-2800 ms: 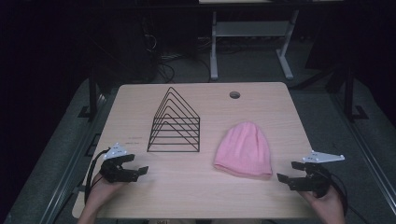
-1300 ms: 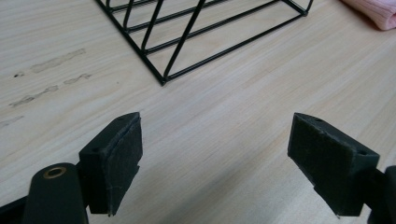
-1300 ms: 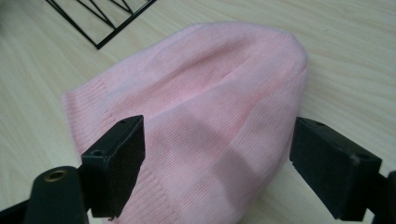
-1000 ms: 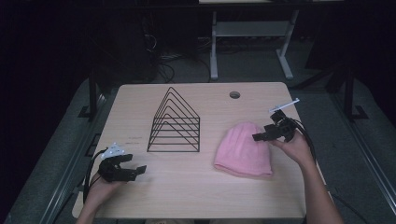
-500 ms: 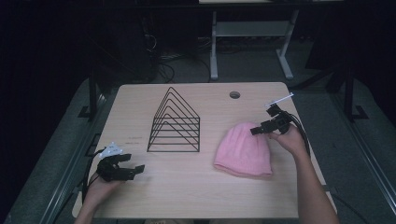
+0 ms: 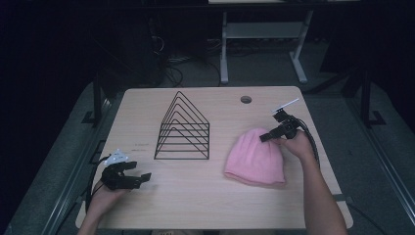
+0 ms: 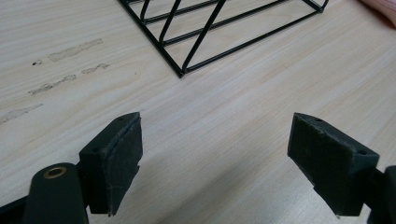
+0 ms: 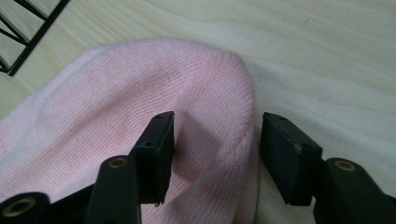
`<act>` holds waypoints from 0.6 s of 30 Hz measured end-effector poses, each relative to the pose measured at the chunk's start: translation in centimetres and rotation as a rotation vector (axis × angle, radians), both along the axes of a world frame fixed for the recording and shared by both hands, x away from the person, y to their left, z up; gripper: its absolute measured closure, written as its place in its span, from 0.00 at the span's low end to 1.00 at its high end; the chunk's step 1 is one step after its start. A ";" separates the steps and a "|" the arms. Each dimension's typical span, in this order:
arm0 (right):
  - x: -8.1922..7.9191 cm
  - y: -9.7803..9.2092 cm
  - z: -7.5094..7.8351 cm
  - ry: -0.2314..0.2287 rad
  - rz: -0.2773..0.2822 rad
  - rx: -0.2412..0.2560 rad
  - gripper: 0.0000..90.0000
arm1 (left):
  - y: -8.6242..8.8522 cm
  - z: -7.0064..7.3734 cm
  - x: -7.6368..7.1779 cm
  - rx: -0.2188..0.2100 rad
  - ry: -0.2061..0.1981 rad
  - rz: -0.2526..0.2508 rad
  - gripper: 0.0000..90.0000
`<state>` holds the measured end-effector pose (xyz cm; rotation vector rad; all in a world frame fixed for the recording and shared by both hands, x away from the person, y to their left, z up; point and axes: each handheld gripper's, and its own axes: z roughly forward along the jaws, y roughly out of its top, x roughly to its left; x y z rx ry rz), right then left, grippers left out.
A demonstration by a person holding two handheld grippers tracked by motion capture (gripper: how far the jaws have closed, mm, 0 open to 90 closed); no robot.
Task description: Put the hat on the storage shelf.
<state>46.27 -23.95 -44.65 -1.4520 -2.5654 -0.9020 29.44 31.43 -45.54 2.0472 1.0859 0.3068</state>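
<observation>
Pink beanie (image 8: 140,116) edge sits between the half-open right claw (image 8: 212,154) jaws, not yet pinched

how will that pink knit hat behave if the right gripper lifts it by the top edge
The pink knit hat lies flat and limp, so it will probably droop and fold from the pinch. Thin knit suggests it is light. The right gripper, jaws open across its edge, should hold the textured fabric without much slipping.
</observation>
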 end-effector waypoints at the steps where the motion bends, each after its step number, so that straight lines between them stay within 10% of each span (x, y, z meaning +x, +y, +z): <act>1: 0.1 0.0 -0.2 0.006 -0.004 0.008 0.50 | 0.0 0.0 0.0 0.003 0.001 0.000 0.20; 18: -0.3 -0.7 -1.3 0.058 -0.026 0.130 0.78 | -0.1 0.1 -0.4 0.006 -0.008 0.003 0.20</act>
